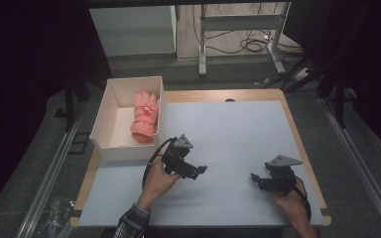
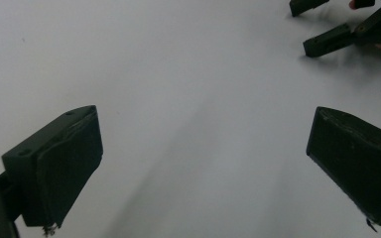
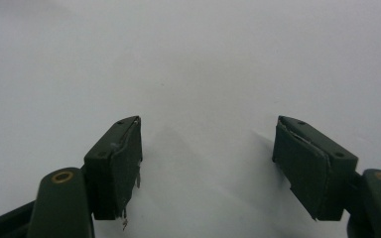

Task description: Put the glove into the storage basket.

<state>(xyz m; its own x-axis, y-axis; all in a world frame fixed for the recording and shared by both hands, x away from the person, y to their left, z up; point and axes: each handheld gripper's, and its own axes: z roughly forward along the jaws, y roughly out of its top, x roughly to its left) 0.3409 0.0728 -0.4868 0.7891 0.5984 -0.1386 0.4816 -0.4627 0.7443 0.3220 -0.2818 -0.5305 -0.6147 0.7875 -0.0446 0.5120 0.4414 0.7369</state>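
A pink knitted glove (image 1: 145, 117) lies inside a white open box (image 1: 110, 125) at the table's left rear. Just right of the box's front corner, my left gripper (image 1: 202, 171) is held low over the white table top, jaws pointing right. In the left gripper view it (image 2: 206, 153) stands wide open with nothing between its jaws, and the right gripper's jaws (image 2: 327, 39) show at the top right. My right gripper (image 1: 256, 179) sits near the front right of the table, pointing left. In the right gripper view it (image 3: 208, 148) is open over bare white surface.
The white table top (image 1: 228, 134) has a wooden rim and edges close on the right and front. Behind the table stand a white cabinet (image 1: 134, 29) and a metal frame (image 1: 240, 29) with cables on the floor. A plastic bag (image 1: 54, 213) lies at the lower left.
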